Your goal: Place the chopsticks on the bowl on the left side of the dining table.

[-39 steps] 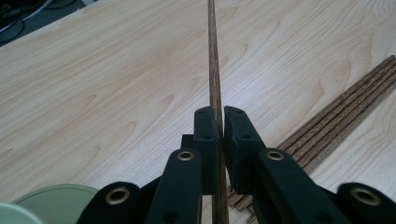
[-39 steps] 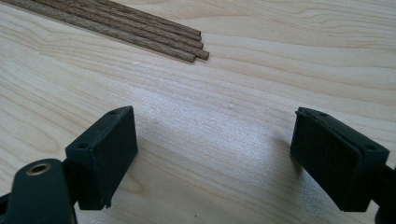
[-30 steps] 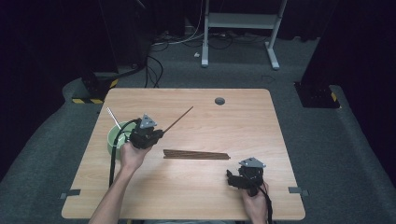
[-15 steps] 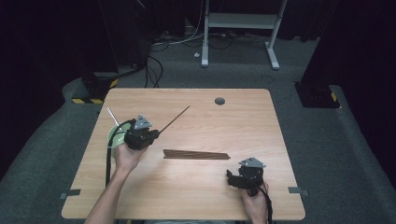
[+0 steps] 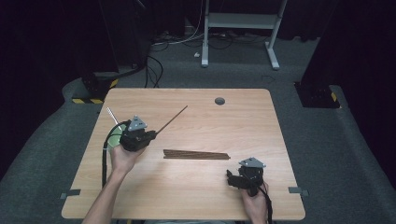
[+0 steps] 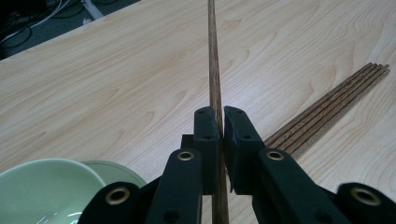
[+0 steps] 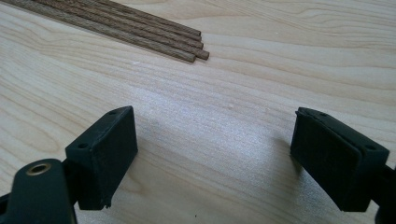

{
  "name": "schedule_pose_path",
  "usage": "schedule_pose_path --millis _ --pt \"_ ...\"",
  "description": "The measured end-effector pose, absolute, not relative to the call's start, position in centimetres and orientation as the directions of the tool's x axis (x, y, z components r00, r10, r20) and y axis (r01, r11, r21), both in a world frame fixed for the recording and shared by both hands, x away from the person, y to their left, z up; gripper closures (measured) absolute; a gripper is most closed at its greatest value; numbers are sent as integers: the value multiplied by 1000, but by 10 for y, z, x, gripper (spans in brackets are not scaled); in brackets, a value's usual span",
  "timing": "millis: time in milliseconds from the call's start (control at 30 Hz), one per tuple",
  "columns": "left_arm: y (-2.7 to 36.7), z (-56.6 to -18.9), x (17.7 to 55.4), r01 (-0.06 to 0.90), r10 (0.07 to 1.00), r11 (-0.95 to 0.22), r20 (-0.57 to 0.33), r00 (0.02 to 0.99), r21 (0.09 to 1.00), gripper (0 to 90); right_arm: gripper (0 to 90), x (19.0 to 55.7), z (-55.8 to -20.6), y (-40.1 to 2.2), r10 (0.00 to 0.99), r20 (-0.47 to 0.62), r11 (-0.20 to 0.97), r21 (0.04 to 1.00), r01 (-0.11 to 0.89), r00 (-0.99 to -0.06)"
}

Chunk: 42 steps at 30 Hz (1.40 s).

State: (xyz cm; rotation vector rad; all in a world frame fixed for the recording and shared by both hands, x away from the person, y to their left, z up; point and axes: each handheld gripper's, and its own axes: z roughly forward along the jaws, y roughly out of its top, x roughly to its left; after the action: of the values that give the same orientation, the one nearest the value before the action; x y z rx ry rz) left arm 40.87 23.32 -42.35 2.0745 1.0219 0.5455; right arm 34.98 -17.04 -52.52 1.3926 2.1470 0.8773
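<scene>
My left gripper (image 5: 152, 134) is shut on a single dark wooden stick (image 5: 173, 119), which points up and to the right, away from me, over the table. In the left gripper view the stick (image 6: 215, 65) runs straight out between the closed jaws of the left gripper (image 6: 220, 116). A bundle of several like sticks (image 5: 196, 154) lies flat at mid table; its ends show in the right gripper view (image 7: 140, 28). My right gripper (image 5: 230, 177) rests near the front right, open with nothing between its jaws (image 7: 215, 140), just short of the bundle.
A pale green bowl (image 5: 112, 140) sits under and left of my left hand, its rim in the left gripper view (image 6: 42, 186). A thin pale rod (image 5: 112, 115) leans out of it. A round cable hole (image 5: 219, 101) marks the table's far edge.
My left gripper has shifted slightly to the left with the stick still in it. The right gripper has stayed put.
</scene>
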Motion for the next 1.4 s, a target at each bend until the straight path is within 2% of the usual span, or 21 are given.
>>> schedule_pose_path --millis 1400 --pt "290 -421 390 508 860 -337 38 509 793 836 143 350 -525 -170 916 -17 294 708 642 -401"
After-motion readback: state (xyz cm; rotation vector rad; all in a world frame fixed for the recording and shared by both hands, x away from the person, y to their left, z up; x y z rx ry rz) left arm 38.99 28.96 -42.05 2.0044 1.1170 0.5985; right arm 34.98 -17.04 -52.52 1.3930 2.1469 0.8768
